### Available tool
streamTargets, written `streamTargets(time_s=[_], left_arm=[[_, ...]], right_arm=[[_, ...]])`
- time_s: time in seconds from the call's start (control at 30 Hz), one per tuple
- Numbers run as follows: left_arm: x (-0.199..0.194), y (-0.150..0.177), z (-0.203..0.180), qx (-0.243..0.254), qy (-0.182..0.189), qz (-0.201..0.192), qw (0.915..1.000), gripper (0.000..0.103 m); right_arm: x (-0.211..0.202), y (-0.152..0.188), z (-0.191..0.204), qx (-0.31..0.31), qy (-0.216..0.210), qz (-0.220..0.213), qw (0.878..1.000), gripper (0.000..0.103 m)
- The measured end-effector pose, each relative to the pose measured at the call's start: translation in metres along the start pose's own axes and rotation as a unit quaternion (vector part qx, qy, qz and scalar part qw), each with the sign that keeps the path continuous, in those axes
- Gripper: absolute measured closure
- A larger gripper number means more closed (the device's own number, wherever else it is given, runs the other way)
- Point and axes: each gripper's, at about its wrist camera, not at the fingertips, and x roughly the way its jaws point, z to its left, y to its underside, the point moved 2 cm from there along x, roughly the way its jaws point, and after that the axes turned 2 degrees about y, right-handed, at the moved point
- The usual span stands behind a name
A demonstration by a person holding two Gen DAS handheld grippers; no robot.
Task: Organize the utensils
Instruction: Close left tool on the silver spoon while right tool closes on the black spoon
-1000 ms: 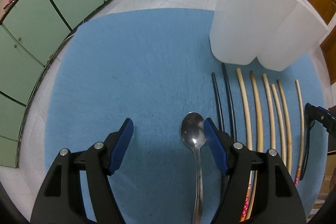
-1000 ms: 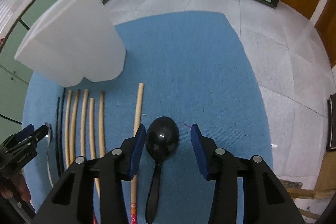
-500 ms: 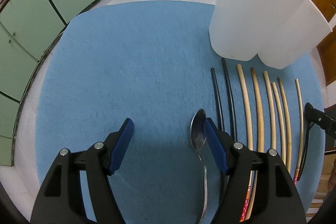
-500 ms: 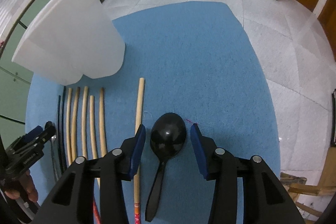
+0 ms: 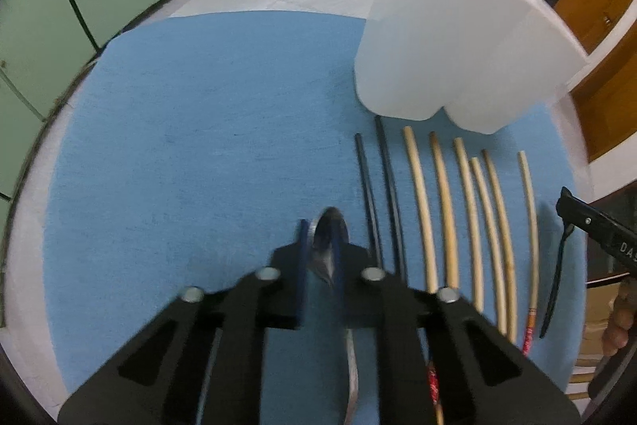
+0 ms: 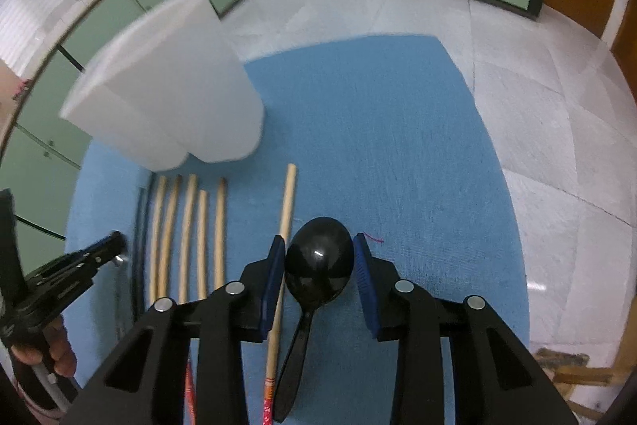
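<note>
Steel spoon shows clamped only from left gripper view.

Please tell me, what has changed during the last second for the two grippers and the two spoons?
The left gripper closed from wide open onto the metal spoon, which is now turned on its edge between the pads. The right gripper narrowed until its pads sit at both sides of the black spoon; whether they press it is unclear. The chopsticks, white holder and blue mat stayed as they were.
</note>
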Motion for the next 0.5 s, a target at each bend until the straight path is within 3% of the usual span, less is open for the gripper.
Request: streamTargets(time_s=[0.17,0.4,0.43,0.47,0.5], left_arm=[[-0.011,0.003,0.002,0.002,0.018,-0.026,0.9995,0.101],[-0.012,0.006,0.005,0.011,0.009,-0.033,0.9994,0.097],[-0.011,0.005,0.005,0.010,0.009,-0.030,0.9995,0.086],[-0.013,0.006,0.007,0.008,0.008,-0.030,0.9995,0.068],[-0.013,0.007,0.007,0.006,0.003,-0.036,0.9993,0.060]], right_arm=[[-0.014,0.009,-0.001,-0.011,0.010,-0.028,0.999,0.069],[-0.027,0.015,0.019,-0.013,0.005,-0.042,0.999,0.069],[-0.028,0.016,0.020,-0.014,0.004,-0.042,0.999,0.069],[-0.026,0.018,0.022,-0.016,0.005,-0.043,0.999,0.069],[-0.026,0.019,0.023,-0.017,0.006,-0.044,0.999,0.069]])
